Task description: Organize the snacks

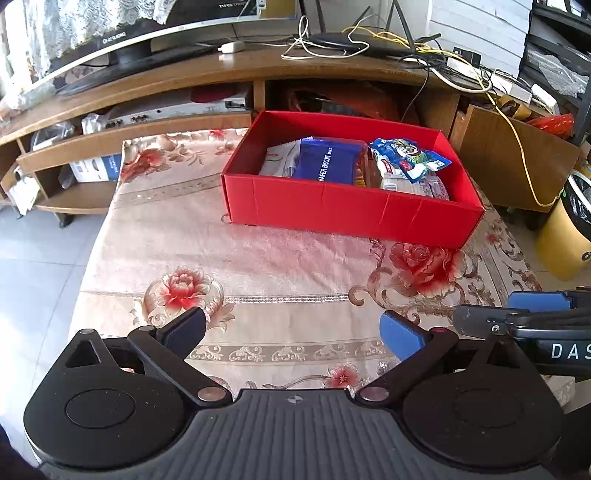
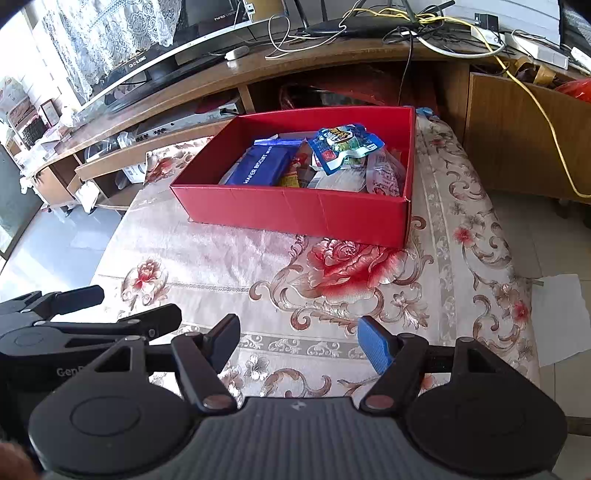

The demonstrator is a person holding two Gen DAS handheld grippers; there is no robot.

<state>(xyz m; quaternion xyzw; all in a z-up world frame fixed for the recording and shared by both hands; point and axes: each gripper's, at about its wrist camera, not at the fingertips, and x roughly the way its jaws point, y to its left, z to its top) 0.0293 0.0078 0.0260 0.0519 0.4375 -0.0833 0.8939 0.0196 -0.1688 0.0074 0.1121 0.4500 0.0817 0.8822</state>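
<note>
Setting: home living room. Curved wooden TV stand (image 1: 229,74) at 12 o'clock carries a flat-screen television (image 1: 122,33) at 11 o'clock; router and tangled cables (image 1: 373,42) at 1 o'clock. Lace curtain (image 2: 110,40) at 10 o'clock. Floral tablecloth (image 1: 280,266) covers the table; tiled floor (image 1: 40,258) at 9 o'clock.

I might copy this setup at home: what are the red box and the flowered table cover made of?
Red box: looks like matte cardboard, with fold creases along its front wall. Table cover: probably a glossy woven or satin-like cloth, since light sheens off its rose pattern; plastic coating can't be ruled out.
</note>
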